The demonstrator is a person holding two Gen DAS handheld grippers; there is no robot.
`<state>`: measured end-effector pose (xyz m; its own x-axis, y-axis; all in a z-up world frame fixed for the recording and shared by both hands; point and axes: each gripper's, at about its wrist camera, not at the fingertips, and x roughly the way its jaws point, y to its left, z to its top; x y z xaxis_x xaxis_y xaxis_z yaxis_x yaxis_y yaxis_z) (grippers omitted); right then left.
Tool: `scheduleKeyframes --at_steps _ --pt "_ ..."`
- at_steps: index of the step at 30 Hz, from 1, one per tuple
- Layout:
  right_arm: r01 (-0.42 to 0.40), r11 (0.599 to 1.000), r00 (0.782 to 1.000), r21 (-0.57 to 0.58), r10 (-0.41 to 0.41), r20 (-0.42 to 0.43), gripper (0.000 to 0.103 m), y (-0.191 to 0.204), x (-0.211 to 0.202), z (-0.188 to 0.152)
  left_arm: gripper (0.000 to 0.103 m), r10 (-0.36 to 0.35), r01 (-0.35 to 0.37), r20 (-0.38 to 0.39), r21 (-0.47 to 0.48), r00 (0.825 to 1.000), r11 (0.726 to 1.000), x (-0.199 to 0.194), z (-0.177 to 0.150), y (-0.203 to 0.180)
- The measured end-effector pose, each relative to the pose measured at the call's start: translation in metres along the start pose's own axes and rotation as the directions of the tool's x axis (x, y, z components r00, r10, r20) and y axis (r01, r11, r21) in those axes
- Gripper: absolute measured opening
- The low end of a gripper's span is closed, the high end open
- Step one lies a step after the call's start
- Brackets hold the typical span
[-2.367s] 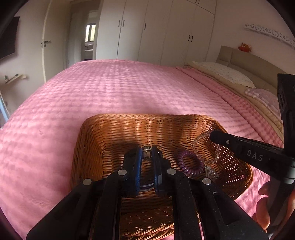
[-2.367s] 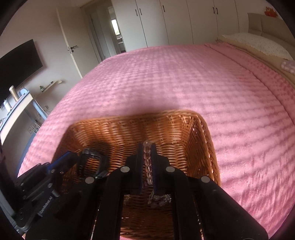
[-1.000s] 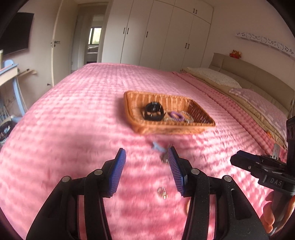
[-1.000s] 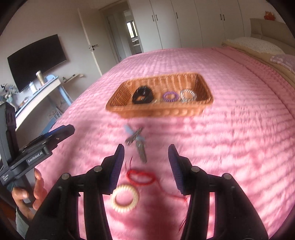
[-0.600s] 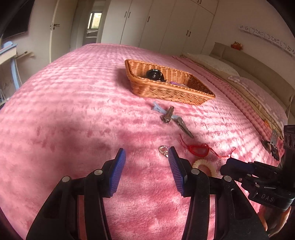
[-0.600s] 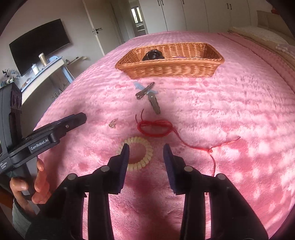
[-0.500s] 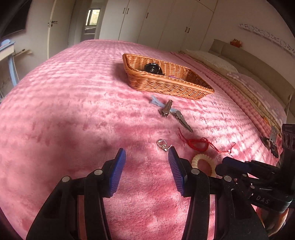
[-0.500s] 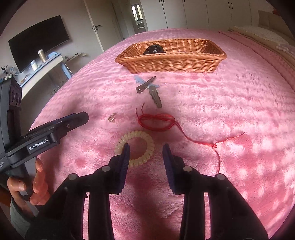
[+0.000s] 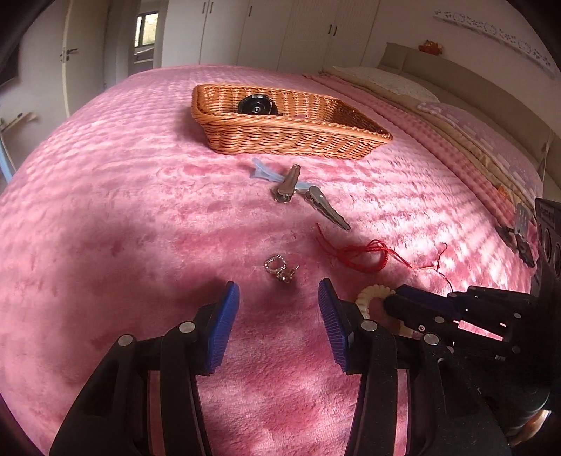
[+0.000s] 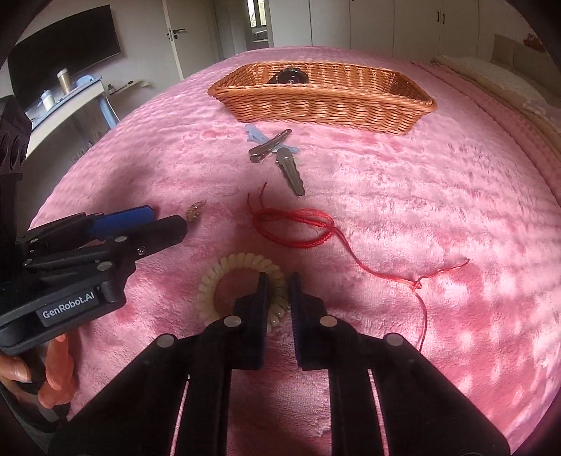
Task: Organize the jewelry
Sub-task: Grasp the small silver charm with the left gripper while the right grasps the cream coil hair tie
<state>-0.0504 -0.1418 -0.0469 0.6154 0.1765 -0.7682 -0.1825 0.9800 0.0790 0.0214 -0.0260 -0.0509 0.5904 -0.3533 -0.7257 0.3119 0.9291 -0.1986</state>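
A wicker basket (image 9: 280, 135) (image 10: 326, 101) holding a black round item (image 9: 255, 104) sits on the pink bedspread. In front of it lie metal hair clips (image 9: 308, 196) (image 10: 280, 154), a red cord (image 9: 364, 254) (image 10: 298, 228), a small silver earring (image 9: 278, 268) (image 10: 194, 210) and a cream spiral hair tie (image 10: 238, 280) (image 9: 371, 293). My left gripper (image 9: 278, 315) is open, just short of the earring. My right gripper (image 10: 277, 294) has narrowed around the hair tie's near right edge, pads almost touching it.
Pillows and a headboard (image 9: 438, 87) lie along the right side of the bed. A desk with a cup (image 10: 65, 94) and a wall TV (image 10: 66, 45) stand to the left. Wardrobes (image 9: 280, 31) line the far wall.
Both grippers left the basket, drew back and came down over the loose items. The left stays open by the earring. The right jaws have narrowed around the hair tie.
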Motion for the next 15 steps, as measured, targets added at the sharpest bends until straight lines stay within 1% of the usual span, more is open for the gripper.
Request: scheduleKeyframes --at_steps 2,4,9,12,14,15 --pt "0.016 1.000 1.000 0.011 -0.016 -0.007 0.010 -0.006 0.000 0.001 0.044 -0.008 0.008 -0.012 -0.009 1.000 1.000 0.007 0.005 -0.001" --pt "0.027 1.000 1.000 0.013 -0.027 -0.013 0.010 -0.009 0.000 0.002 0.042 -0.001 0.001 -0.021 -0.003 1.000 1.000 0.014 0.009 -0.003" --pt "0.004 1.000 1.000 0.019 -0.004 -0.011 0.010 -0.011 0.000 0.001 0.042 0.023 -0.023 -0.030 0.016 0.999 1.000 0.022 0.012 -0.006" --pt "0.008 1.000 1.000 0.011 -0.008 -0.010 0.010 -0.009 0.002 0.001 0.031 0.039 -0.039 -0.024 0.038 0.999 0.999 0.022 0.011 -0.009" --pt "0.004 1.000 1.000 0.008 -0.004 -0.009 0.010 -0.009 0.003 0.001 0.013 0.020 -0.019 -0.017 0.049 1.000 0.999 0.020 0.008 -0.010" --pt "0.002 1.000 1.000 0.003 -0.002 -0.010 0.010 -0.009 0.003 0.001 0.012 0.005 -0.004 -0.017 0.054 1.000 0.999 0.019 0.007 -0.011"
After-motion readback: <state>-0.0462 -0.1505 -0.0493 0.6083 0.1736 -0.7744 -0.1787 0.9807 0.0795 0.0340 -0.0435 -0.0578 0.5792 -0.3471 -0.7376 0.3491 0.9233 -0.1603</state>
